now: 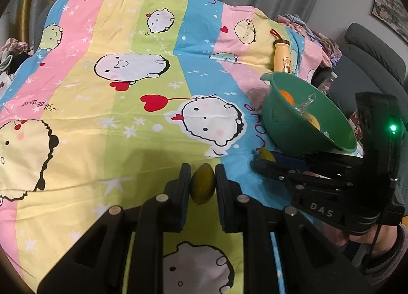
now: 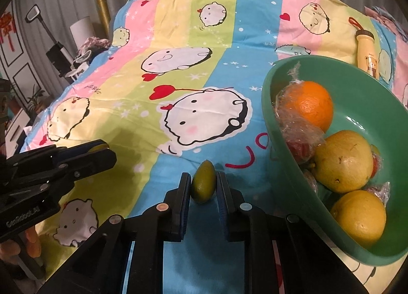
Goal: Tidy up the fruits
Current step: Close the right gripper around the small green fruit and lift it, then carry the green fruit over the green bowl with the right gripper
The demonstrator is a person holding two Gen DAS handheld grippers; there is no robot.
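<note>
In the left wrist view my left gripper [image 1: 203, 175] is shut on a small yellow-green fruit [image 1: 201, 188] just above the cartoon bedsheet [image 1: 127, 90]. In the right wrist view my right gripper [image 2: 203, 175] is shut on a similar small green fruit [image 2: 202, 185]. To its right a green bowl [image 2: 318, 59] sits tilted, holding an orange [image 2: 309, 105], two large yellow fruits [image 2: 343, 161] and plastic-wrapped pieces. From the left wrist view the right gripper [image 1: 258, 160] lies just below the bowl [image 1: 276, 120], a yellow fruit [image 1: 267, 154] showing at its tip. The left gripper [image 2: 105, 151] shows at the left edge.
A yellow bottle [image 1: 281, 55] with a red strap lies on the sheet beyond the bowl. A grey sofa [image 1: 374, 46] stands at the right, with curtains behind the bed. Crumpled cloth [image 1: 311, 28] lies at the bed's far right corner. A lamp and stand [image 2: 58, 46] are at the left.
</note>
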